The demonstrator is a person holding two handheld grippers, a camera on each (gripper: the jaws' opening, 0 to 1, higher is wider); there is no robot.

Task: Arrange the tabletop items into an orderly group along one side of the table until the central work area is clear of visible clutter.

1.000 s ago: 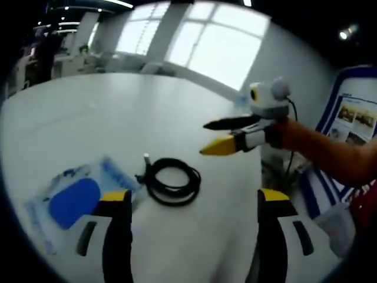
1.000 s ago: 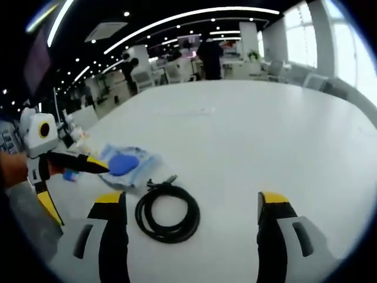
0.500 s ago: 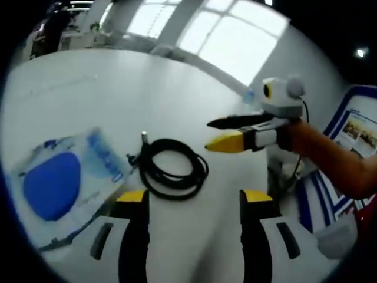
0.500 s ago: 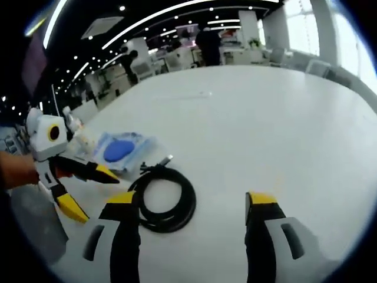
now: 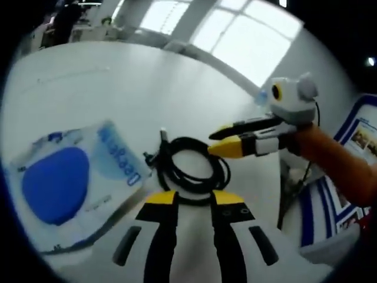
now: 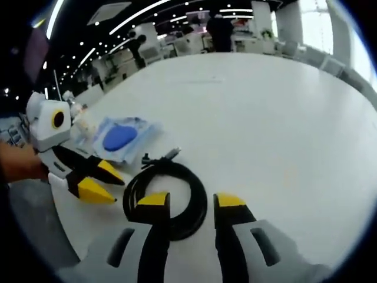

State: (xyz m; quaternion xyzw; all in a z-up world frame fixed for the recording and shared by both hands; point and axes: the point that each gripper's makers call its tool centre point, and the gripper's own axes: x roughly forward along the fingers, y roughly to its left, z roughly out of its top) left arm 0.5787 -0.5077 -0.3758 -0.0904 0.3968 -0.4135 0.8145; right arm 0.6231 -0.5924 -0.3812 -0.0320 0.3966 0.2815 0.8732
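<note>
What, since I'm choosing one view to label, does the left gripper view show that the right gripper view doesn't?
Left gripper view: bright windows, a blue-edged poster, an orange sleeve. Right gripper view: ceiling light strips, distant people. Both: the coiled black cable, blue packet, white table, and the opposite gripper.

- A coiled cable (image 5: 189, 167) lay on the table (image 5: 106, 88), just right of a plastic pouch (image 5: 65, 183) in the left gripper view.
- The right gripper (image 5: 219, 141) hovered beside the coil's far side.
</note>
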